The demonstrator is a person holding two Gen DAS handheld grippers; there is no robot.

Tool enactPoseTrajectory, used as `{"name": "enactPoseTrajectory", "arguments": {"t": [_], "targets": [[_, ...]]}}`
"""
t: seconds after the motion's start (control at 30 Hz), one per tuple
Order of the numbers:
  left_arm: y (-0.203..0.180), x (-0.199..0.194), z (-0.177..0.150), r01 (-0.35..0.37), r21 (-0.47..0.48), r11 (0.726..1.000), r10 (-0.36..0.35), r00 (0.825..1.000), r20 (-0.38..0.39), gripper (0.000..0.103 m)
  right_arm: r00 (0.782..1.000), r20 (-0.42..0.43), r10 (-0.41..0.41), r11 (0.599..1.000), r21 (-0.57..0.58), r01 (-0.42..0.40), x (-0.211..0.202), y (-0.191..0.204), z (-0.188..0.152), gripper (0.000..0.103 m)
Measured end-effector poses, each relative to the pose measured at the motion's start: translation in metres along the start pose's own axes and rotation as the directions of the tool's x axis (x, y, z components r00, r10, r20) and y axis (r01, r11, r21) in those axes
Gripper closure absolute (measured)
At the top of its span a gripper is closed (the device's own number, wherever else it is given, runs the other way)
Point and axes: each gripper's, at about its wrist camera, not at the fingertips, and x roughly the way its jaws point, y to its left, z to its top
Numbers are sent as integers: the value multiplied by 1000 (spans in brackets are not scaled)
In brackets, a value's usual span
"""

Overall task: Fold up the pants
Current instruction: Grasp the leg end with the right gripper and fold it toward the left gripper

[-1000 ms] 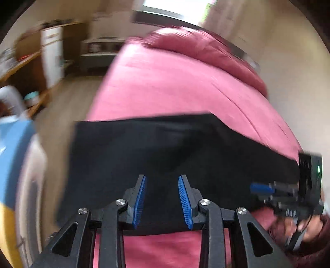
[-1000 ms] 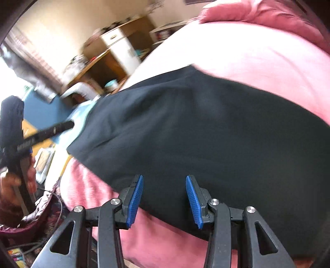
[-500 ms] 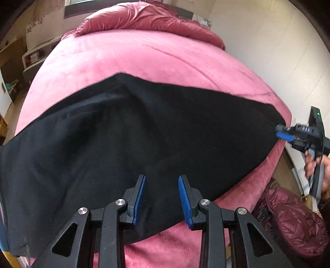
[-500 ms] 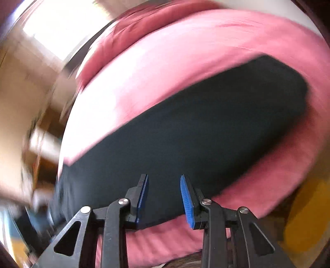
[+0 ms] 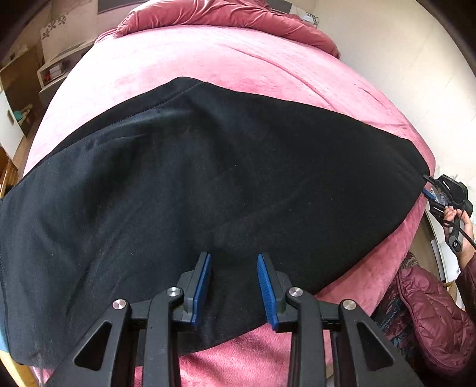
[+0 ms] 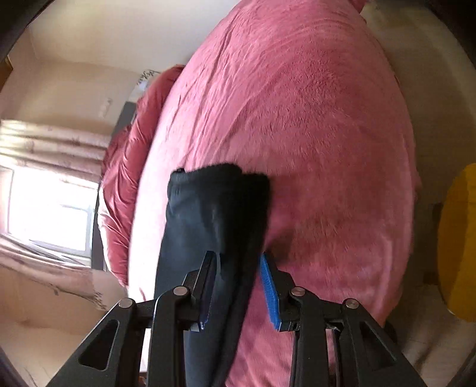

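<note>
Black pants (image 5: 223, 178) lie spread flat across the pink bed (image 5: 238, 65). My left gripper (image 5: 233, 259) hovers over their near edge, pointing steeply down, open, with nothing between its blue pads. My right gripper (image 5: 430, 190) sits at the pants' far right end, held by a hand (image 5: 455, 217). In the right wrist view that end of the pants (image 6: 214, 208) runs between the fingers of the right gripper (image 6: 236, 259). The cloth covers the left pad. A strip of pink shows beside the right pad, so the pads do not press together on it.
A maroon quilt (image 5: 223, 15) is bunched at the head of the bed. The person's maroon padded sleeve (image 5: 431, 312) is at the lower right. Low shelves (image 5: 56, 68) stand left of the bed. A yellow object (image 6: 458, 238) stands off the bed's edge, and a curtained window (image 6: 44, 208) is beyond.
The right gripper swept along the pants to their right end and rolled over; cloth now lies between its narrowed jaws. The left gripper moved in lower over the near edge, opening unchanged.
</note>
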Motion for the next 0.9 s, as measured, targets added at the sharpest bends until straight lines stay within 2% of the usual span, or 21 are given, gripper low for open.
{"name": "enactPoseTrajectory", "arguments": {"t": [0.27, 0.37, 0.43, 0.53, 0.67, 0.77, 0.9], "targets": [[4, 9, 14, 6, -53, 999, -7, 1000, -16, 70, 999, 19, 38, 999, 31, -39, 17, -3, 8, 72], [8, 6, 12, 5, -50, 999, -6, 1000, -14, 70, 1000, 10, -2, 999, -52, 3, 13, 16, 10, 84], [10, 4, 11, 10, -56, 998, -11, 1000, -11, 70, 1000, 13, -3, 995, -103, 5, 11, 32, 9, 86], [15, 0, 10, 36, -82, 996, -36, 999, 3, 70, 999, 0, 36, 976, -216, -36, 2, 68, 7, 86], [28, -8, 7, 65, -112, 992, -63, 998, 22, 70, 997, -55, 54, 918, -389, -71, -4, 124, -12, 87], [34, -13, 6, 82, -123, 989, -79, 996, 36, 70, 990, -122, 69, 863, -491, -120, -5, 161, -41, 87], [43, -23, 5, 101, -143, 985, -94, 994, 57, 70, 969, -229, 94, 792, -572, -212, 0, 204, -94, 87]]}}
